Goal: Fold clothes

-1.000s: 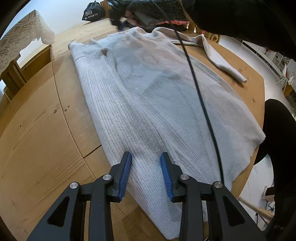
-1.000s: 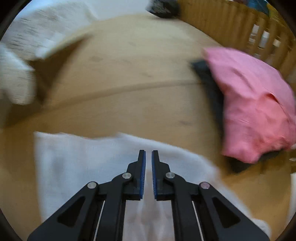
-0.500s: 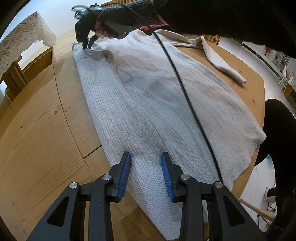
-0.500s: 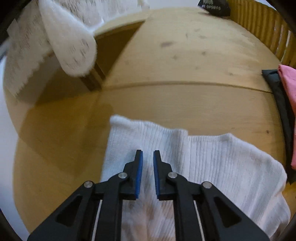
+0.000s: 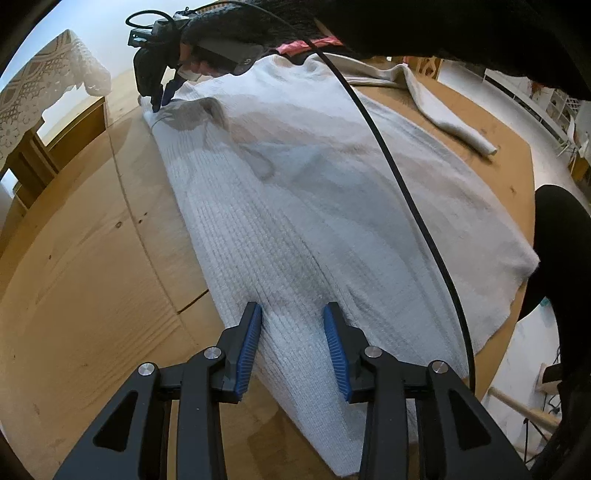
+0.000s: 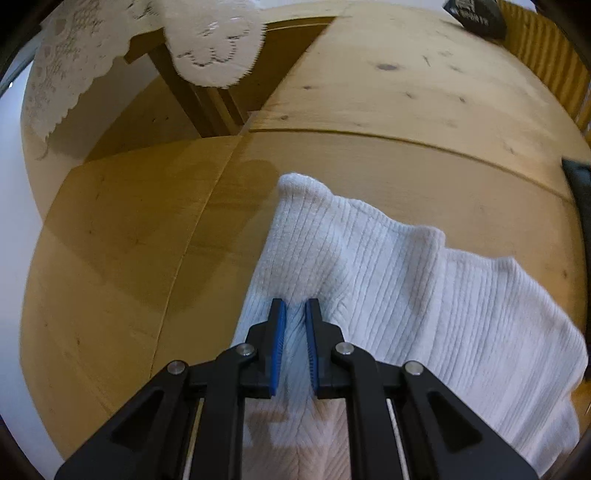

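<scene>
A white ribbed sweater (image 5: 314,206) lies flat on the round wooden table (image 5: 74,277), one sleeve (image 5: 443,118) stretched out at the far right. My left gripper (image 5: 292,321) points down at the near left edge. Its jaws are opening slightly, and a raised ridge of knit fills the gap between the blue pads. My right gripper (image 5: 159,101) is at the far left corner, tips down on the cloth. In the right wrist view the right gripper (image 6: 295,306) shows only a narrow slit, resting on the sweater (image 6: 424,295) just behind its rounded corner.
A black cable (image 5: 406,184) hangs across the sweater from a person's dark sleeve (image 5: 406,22). A lace cloth (image 6: 214,40) covers furniture past the table edge. A black bag (image 6: 476,16) and a dark garment (image 6: 580,184) lie at the far side. Bare wood (image 6: 406,155) surrounds the corner.
My right gripper swept left along the sweater's far edge, away from the pink garment, and came down on the corner. The left gripper stayed put, its gap a touch wider.
</scene>
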Action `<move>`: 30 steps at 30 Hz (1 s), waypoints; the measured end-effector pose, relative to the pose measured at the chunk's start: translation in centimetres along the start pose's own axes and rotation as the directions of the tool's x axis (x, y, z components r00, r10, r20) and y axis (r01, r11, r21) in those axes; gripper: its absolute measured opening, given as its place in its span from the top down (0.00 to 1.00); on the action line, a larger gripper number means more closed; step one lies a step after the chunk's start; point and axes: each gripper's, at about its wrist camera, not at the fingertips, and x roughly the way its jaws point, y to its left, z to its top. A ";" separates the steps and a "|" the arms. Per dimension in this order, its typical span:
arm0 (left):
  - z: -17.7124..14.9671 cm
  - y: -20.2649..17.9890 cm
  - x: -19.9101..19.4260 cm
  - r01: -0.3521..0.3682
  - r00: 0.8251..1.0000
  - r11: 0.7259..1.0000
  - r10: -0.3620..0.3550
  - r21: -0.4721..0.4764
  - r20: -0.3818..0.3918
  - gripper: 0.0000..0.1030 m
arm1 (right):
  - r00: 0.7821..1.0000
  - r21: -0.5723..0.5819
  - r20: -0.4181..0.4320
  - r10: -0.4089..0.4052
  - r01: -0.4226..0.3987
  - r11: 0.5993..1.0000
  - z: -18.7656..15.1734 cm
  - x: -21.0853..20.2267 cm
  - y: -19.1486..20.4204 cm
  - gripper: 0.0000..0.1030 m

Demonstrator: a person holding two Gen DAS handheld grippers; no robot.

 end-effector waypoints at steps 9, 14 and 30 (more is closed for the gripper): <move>-1.2 3.9 0.1 -0.063 0.997 0.994 0.060 -0.084 -0.046 0.52 | 0.996 0.036 0.027 0.090 -0.091 0.995 1.1 0.1 4.4 0.89; -1.6 5.2 -0.7 -0.053 0.997 0.988 0.045 -0.146 -0.059 0.56 | 0.980 0.087 0.065 0.189 -0.194 0.977 1.2 -3.5 3.4 0.87; 3.4 -6.9 -6.3 0.090 0.992 0.995 -0.086 -0.046 0.088 0.58 | 0.982 0.128 -0.123 -0.141 0.157 0.979 -35.3 -26.2 -16.7 0.69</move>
